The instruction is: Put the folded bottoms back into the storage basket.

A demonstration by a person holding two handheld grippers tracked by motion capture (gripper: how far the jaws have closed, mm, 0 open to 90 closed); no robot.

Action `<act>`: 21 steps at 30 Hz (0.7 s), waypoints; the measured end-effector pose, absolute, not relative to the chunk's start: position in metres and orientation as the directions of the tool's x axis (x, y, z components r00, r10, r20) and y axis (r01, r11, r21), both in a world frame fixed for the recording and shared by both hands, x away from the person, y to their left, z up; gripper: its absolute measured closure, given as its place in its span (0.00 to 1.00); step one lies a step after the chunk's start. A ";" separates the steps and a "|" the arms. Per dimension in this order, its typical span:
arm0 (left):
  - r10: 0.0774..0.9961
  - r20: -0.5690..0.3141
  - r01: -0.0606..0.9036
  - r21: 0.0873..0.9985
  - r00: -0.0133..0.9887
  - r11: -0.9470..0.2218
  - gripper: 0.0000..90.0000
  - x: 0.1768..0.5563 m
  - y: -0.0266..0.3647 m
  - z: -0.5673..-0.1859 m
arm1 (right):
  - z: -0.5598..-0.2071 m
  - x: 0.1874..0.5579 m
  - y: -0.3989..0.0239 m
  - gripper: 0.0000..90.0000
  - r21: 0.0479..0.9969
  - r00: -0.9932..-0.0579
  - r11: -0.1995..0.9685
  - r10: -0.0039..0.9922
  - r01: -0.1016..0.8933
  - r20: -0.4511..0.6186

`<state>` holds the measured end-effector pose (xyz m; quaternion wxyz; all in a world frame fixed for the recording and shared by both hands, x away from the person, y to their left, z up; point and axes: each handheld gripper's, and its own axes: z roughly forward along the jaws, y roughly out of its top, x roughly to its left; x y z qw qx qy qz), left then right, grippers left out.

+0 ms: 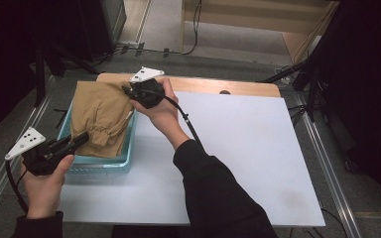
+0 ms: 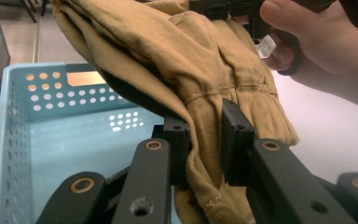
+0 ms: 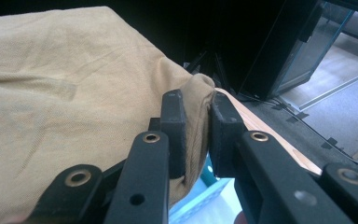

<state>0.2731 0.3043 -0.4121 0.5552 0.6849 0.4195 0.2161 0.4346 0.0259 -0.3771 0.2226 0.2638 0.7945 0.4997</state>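
Left gripper (image 1: 82,139), clamped on a gathered, elasticated edge of the tan garment (image 1: 101,111); right gripper (image 1: 127,89), clamped on a far fold of the same garment. The cloth hangs between the 2 grippers, over the light-blue perforated basket (image 1: 99,163) that lies directly below them. The garment's full shape is hard to make out: folds hide its underside, and it covers most of the basket's interior. A small white tag (image 2: 265,46) shows beside the right hand (image 1: 163,116); its print is illegible. Count: 2 grippers, 1 garment, 1 basket, 1 white table (image 1: 248,148).
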 end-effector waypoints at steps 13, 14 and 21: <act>0.824 -0.181 0.348 0.937 0.537 -0.021 0.83 0.278 0.311 -0.417 | -0.382 0.442 0.036 0.85 0.906 -0.767 0.376 0.634 0.194 -0.099; 0.826 -0.180 0.349 0.937 0.535 -0.023 0.83 0.278 0.310 -0.417 | -0.383 0.443 0.037 0.85 0.905 -0.769 0.376 0.633 0.196 -0.096; 0.826 -0.186 0.360 0.933 0.532 -0.021 0.83 0.285 0.313 -0.421 | -0.387 0.447 0.039 0.85 0.903 -0.765 0.376 0.638 0.209 -0.089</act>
